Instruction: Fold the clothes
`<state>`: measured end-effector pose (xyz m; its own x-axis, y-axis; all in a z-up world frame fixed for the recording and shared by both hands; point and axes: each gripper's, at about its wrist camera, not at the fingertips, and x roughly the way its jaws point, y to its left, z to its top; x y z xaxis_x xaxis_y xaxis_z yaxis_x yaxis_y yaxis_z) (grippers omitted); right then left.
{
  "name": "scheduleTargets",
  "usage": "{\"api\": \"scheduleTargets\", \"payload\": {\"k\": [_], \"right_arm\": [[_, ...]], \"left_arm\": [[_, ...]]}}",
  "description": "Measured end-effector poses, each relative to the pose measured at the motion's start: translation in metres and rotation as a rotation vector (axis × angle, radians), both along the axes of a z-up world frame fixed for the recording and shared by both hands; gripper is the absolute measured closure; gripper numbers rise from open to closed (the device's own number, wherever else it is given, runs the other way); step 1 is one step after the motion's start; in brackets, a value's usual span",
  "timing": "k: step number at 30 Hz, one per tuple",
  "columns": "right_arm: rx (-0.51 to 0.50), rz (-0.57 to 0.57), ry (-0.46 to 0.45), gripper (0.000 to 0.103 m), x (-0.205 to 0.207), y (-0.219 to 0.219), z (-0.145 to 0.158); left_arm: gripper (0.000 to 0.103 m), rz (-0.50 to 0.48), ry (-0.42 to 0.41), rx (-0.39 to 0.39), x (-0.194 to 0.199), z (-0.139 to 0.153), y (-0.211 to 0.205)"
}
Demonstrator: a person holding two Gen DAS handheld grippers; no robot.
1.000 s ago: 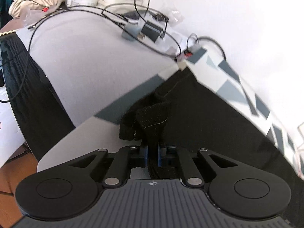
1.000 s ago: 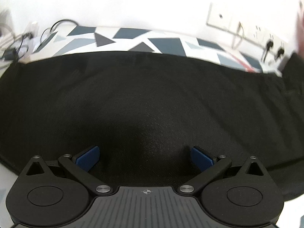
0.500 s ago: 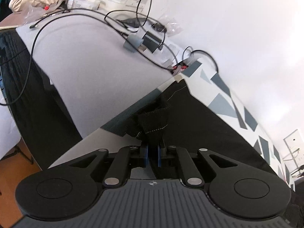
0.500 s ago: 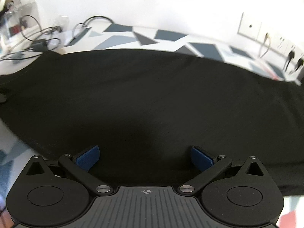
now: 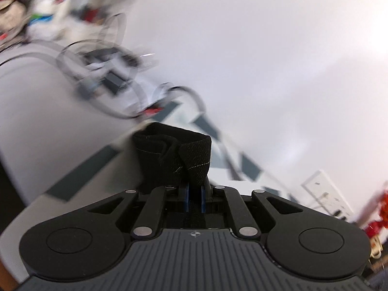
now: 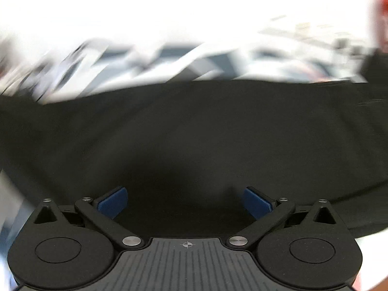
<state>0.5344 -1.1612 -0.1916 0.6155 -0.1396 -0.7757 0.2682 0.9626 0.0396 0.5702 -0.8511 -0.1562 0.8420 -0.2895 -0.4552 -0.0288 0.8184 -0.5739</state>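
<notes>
Our left gripper (image 5: 194, 191) is clenched on a bunched corner of the black garment (image 5: 173, 151), its stitched hem showing just above the blue pads, and that corner is held up off the bench (image 5: 48, 121). Our right gripper (image 6: 185, 201) is released, pads spread wide, with nothing between them; it hovers over the broad dark spread of the garment (image 6: 194, 133), which lies across the bench and fills most of that view. What could go wrong from here, as we judge it: the left grip holds only a small wad of cloth near the hem, so a quick pull could let it slip out, or could drag the whole garment along the bench instead of turning one edge over. With the right gripper holding nothing, no part of the cloth is pinned, so the body may slide or wrinkle under the pull, and the fold may land crooked. Both views are smeared by motion, which suggests fast travel and adds to that risk. Beyond the garment's lifted corner lie loose cables (image 5: 101, 72), which a wide swing could snag. The left view alone shows the grasp, the cables and the wall behind the garment; it shows almost nothing of how the body lies. The right view alone shows that wide spread and its far edge against the patterned cover (image 6: 169, 58), but not the held corner.
</notes>
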Motion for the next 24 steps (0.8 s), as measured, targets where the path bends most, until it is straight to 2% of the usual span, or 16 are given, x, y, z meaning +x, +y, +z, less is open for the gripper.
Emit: {"api": "scheduleTargets", "payload": {"k": [2,4,7,11,14,19,24], "right_arm": [[-0.03,-0.072,0.032,0.001,0.003,-0.032,-0.001],[-0.012,-0.146,0.061,0.001,0.003,-0.065,-0.005],[0.067,-0.278,0.051,0.001,-0.007,-0.115,-0.003],[0.182,-0.388,0.006,0.001,-0.034,-0.183,0.0],[0.187,-0.402,0.002,0.001,-0.055,-0.225,-0.001],[0.13,-0.408,-0.015,0.001,-0.087,-0.285,-0.004],[0.216,-0.37,-0.032,0.001,-0.102,-0.331,-0.01]], "left_arm": [[0.094,-0.05,-0.044,0.012,0.003,0.013,-0.021],[0.094,-0.109,-0.084,0.036,0.005,0.024,-0.046],[0.094,-0.195,-0.123,0.077,0.007,0.034,-0.089],[0.094,-0.29,-0.118,0.121,0.007,0.026,-0.169],[0.094,-0.362,-0.114,0.153,0.008,0.02,-0.228],[0.094,-0.492,-0.101,0.212,0.006,0.007,-0.329],[0.094,-0.762,0.013,0.334,-0.023,-0.053,-0.443]]}}
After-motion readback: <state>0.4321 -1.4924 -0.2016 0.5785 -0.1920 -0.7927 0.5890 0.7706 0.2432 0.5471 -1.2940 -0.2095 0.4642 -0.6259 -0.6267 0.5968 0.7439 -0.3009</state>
